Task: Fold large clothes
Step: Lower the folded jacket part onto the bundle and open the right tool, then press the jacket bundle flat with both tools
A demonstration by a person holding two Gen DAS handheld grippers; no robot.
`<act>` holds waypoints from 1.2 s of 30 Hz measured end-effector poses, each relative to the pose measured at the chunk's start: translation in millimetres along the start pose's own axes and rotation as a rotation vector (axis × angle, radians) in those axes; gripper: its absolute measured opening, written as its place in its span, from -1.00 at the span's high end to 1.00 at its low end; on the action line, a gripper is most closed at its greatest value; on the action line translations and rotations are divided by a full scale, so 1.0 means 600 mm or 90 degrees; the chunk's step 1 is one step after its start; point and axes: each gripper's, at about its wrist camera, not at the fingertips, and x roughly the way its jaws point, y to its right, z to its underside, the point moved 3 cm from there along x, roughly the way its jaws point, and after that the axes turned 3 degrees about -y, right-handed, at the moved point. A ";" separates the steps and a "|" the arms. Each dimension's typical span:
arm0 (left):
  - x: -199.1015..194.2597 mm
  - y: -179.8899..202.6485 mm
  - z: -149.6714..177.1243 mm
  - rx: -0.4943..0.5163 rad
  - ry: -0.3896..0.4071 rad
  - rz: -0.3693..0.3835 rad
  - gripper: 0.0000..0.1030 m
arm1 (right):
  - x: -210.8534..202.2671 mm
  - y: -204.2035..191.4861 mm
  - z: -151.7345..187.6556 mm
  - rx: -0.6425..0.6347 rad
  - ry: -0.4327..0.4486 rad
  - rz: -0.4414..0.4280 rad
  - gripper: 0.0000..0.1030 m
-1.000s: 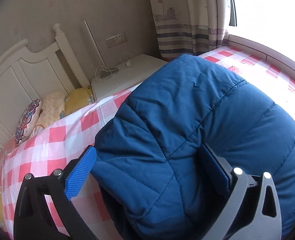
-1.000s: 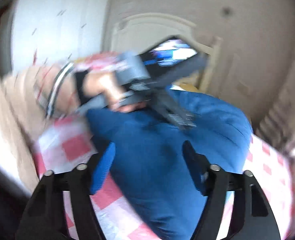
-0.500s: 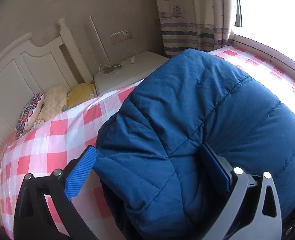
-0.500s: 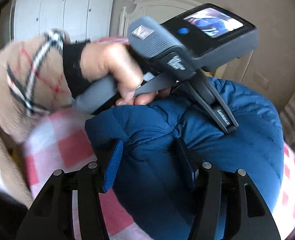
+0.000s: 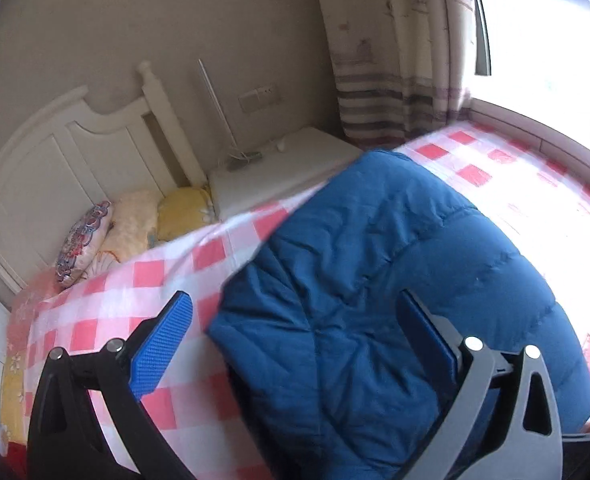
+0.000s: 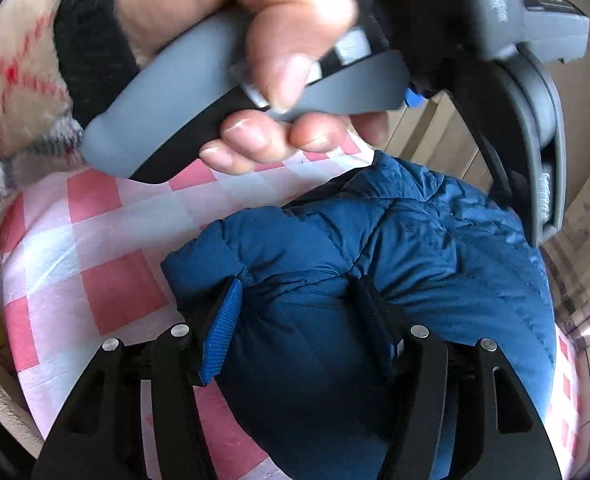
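A puffy blue quilted jacket lies bunched on the pink-and-white checked bedsheet. My left gripper hovers above its near edge, open wide. One blue pad hangs over the sheet and the other pad is over the fabric. In the right wrist view my right gripper pinches a thick fold of the jacket between its pads while its jaws are opening. A hand holds the left gripper's grey handle just above.
A white headboard and several small pillows are at the bed's head. A white bedside table with a cable stands beside it. A striped curtain and a bright window fill the right. A checked sleeve is at the left.
The left gripper has lifted and drawn back, so the jacket sits lower in its view. The right gripper came down onto the jacket's edge, and the hand with the left gripper now looms close.
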 end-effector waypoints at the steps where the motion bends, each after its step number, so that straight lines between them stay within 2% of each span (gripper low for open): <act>1: 0.020 0.004 0.005 0.019 -0.016 -0.041 -0.96 | -0.002 -0.002 0.001 0.000 0.002 0.003 -0.17; 2: 0.040 0.007 0.010 0.029 -0.035 -0.062 -0.96 | -0.003 -0.004 0.002 0.002 0.004 0.005 -0.18; 3: 0.073 0.008 0.022 0.026 -0.061 -0.051 -0.96 | -0.005 -0.006 0.006 0.004 0.007 0.004 -0.18; 5: 0.099 -0.020 0.038 -0.062 -0.038 0.033 -0.96 | -0.011 -0.003 0.005 0.008 0.006 -0.002 -0.18; 7: 0.111 -0.042 0.047 -0.109 -0.045 0.083 -0.96 | -0.024 0.000 0.004 0.002 0.001 -0.022 -0.18; 9: 0.109 -0.047 0.057 -0.117 -0.036 0.082 -0.96 | -0.045 0.010 0.000 -0.003 -0.009 -0.061 -0.16; 11: 0.100 -0.046 0.065 -0.108 -0.012 0.055 -0.96 | -0.087 0.049 -0.006 0.029 0.006 -0.131 -0.15; 13: 0.096 -0.045 0.068 -0.110 0.000 0.043 -0.96 | -0.120 0.109 -0.011 0.072 0.040 -0.113 -0.15; 16: 0.098 -0.043 0.073 -0.114 0.004 0.045 -0.96 | -0.129 0.221 -0.018 0.159 0.062 -0.046 -0.15; 20: 0.096 -0.044 0.073 -0.126 0.006 0.057 -0.96 | -0.046 0.354 -0.032 0.276 0.032 -0.004 0.01; 23: 0.101 -0.048 0.068 -0.129 0.010 0.056 -0.96 | 0.024 0.420 -0.049 0.339 -0.006 -0.024 0.09; 25: 0.100 -0.049 0.070 -0.130 0.013 0.052 -0.96 | 0.068 0.445 -0.055 0.346 -0.038 -0.039 0.10; 28: 0.102 -0.051 0.071 -0.136 0.013 0.050 -0.96 | 0.149 0.429 -0.064 0.261 -0.100 -0.009 0.09; 30: 0.105 -0.055 0.072 -0.146 0.010 0.050 -0.96 | 0.199 0.413 -0.049 0.235 -0.164 -0.017 0.09; 34: 0.113 -0.058 0.072 -0.154 -0.003 0.062 -0.96 | 0.214 0.404 -0.038 0.238 -0.177 -0.007 0.09; 36: 0.108 -0.054 0.062 -0.129 -0.020 0.041 -0.96 | 0.221 0.402 -0.032 0.226 -0.181 0.003 0.09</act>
